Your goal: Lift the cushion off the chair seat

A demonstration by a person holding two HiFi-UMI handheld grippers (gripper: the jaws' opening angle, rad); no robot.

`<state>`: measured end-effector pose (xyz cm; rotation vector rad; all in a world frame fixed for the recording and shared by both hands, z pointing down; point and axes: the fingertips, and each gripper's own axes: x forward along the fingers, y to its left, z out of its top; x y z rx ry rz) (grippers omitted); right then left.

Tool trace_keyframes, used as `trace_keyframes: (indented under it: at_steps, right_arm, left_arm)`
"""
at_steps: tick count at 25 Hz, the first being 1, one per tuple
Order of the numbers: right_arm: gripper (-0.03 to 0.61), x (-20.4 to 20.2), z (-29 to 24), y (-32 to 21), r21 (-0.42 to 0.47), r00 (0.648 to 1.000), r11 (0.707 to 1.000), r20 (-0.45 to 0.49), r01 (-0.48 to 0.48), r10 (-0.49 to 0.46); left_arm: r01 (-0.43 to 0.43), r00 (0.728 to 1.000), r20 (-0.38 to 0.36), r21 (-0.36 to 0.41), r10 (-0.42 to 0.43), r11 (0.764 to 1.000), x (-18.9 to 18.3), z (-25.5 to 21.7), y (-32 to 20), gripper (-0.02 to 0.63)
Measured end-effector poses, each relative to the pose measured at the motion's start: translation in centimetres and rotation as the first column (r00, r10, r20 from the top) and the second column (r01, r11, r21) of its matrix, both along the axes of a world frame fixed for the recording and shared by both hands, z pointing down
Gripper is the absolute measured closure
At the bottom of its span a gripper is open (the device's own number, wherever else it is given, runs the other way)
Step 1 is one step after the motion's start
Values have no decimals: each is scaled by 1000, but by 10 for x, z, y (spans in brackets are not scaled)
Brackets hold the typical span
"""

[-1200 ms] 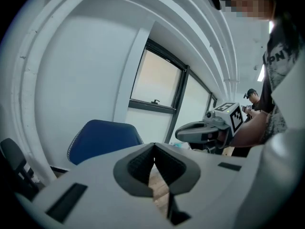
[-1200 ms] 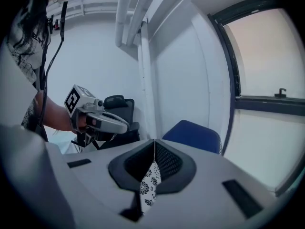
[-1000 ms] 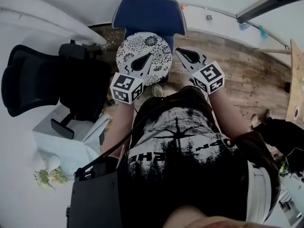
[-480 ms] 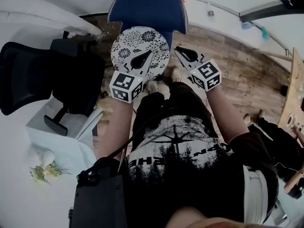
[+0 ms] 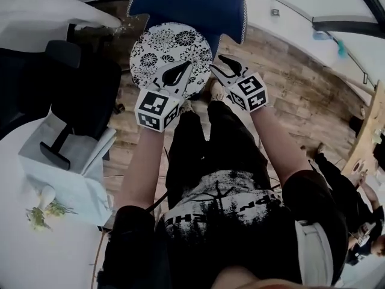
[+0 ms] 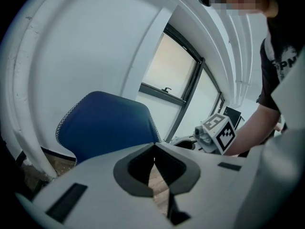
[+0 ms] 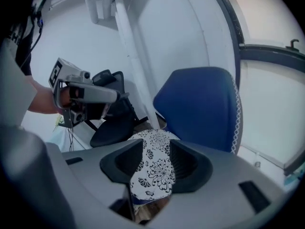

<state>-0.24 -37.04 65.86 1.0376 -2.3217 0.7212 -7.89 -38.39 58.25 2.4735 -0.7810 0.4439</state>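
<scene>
Approach step. Cushion (image 5: 165,56) flat on chair (image 5: 192,5) seat, not yet lifted. Right gripper (image 5: 215,62) at cushion's right edge: fingers just been opening, cushion in gap, unpinched. Left gripper (image 5: 187,65) over cushion, fingers closed, empty. Next, likely: straddle rim, clamp, raise.

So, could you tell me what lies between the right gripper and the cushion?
Nothing. The right gripper, fingers empty, has just been opening; the right gripper view shows the cushion straight through their gap, unobstructed.
</scene>
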Motion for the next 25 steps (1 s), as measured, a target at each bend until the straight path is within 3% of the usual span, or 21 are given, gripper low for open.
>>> trace_keyframes:
  at_steps: [4, 13, 25]
  right_arm:
    - [364, 2, 61, -6, -81, 999, 997, -43, 0, -3]
    - [321, 12, 189, -22, -235, 987, 972, -159, -19, -19]
    - [318, 14, 281, -42, -307, 964, 951, -263, -45, -39]
  left_arm:
    - [-8, 1000, 20, -12, 9, 1000, 1, 27, -7, 598]
    - [36, 999, 13, -68, -35, 997, 0, 85, -20, 598]
    - [53, 998, 26, -109, -51, 993, -7, 137, -34, 598]
